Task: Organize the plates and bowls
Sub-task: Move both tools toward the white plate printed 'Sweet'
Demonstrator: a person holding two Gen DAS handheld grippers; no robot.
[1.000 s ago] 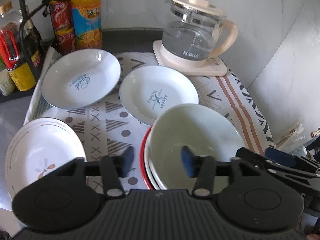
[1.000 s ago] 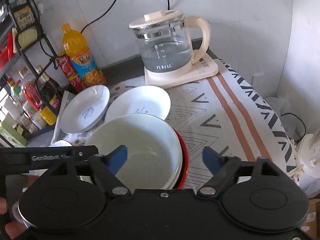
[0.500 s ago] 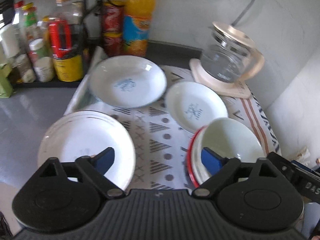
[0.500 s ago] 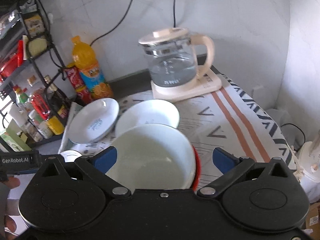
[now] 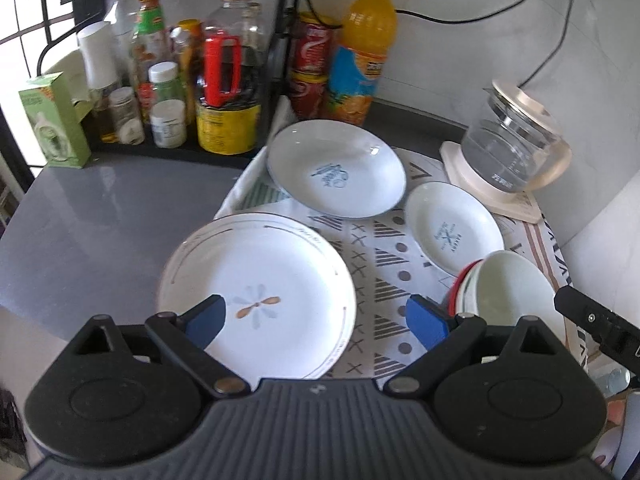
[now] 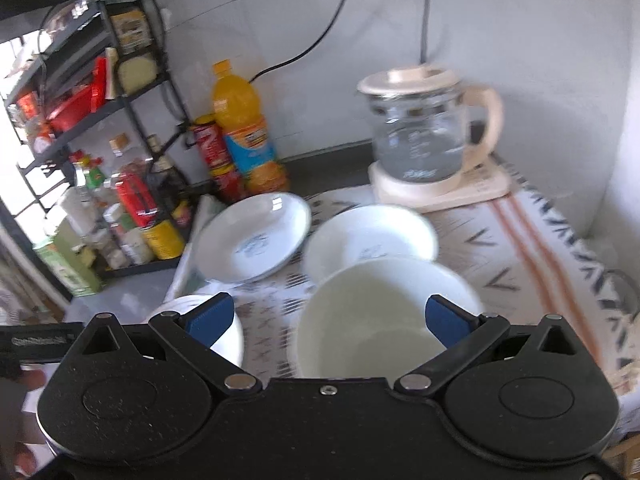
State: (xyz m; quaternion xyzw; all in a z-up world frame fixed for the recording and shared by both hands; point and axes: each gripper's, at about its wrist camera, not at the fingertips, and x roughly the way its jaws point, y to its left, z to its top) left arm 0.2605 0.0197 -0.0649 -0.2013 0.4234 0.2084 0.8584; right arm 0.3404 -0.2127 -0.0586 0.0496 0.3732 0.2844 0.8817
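Flower plate point(image 5: 256, 284) flat, face up, under left gripper point(image 5: 316, 320), jaws wide; right gripper point(image 6: 328, 318) wide.

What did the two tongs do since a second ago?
The left tongs opened wide and swung left, from the bowl stack to over the flower plate. The right tongs opened a little wider over the stack. Neither holds anything. The dishes stayed put.

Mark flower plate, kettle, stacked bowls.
flower plate point(image 5: 260, 280), left wrist view, centre near the motif
kettle point(image 6: 420, 136), right wrist view, glass body
stacked bowls point(image 6: 384, 312), right wrist view, top bowl's inside
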